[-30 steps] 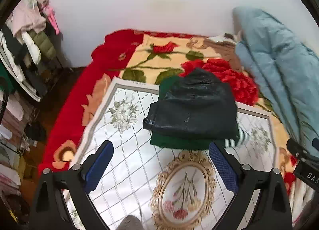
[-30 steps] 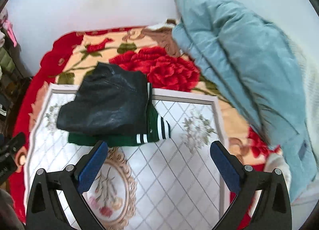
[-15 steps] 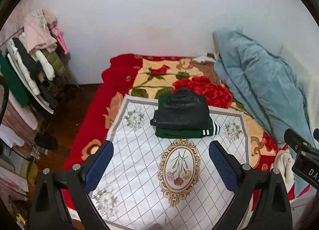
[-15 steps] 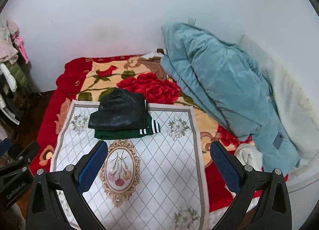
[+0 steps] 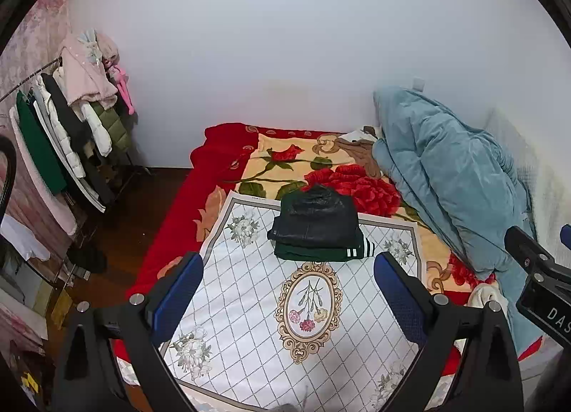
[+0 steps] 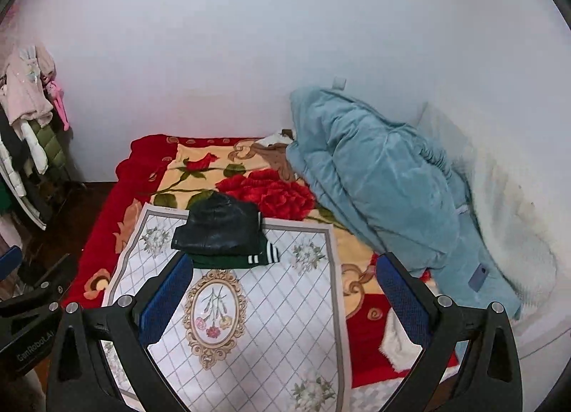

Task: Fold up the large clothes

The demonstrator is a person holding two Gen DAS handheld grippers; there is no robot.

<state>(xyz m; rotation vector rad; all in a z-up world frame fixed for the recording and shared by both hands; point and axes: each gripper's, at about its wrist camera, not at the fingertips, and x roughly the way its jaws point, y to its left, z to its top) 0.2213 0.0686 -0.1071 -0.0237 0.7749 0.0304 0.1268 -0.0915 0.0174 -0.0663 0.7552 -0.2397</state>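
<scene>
A folded black leather-look garment lies on top of a folded dark green garment with white stripes, stacked on a white diamond-patterned cloth on the bed. The stack also shows in the right wrist view, the green garment under it. My left gripper is open and empty, held well back from the stack. My right gripper is open and empty, also back from the bed.
A red rose-patterned blanket covers the bed. A light blue quilt is heaped along the right side by the wall. A clothes rack with hanging coats stands at the left over dark wooden floor.
Both grippers have pulled back and up from the stack, so the whole bed, the rack and the wall now show. The folded stack has not moved.
</scene>
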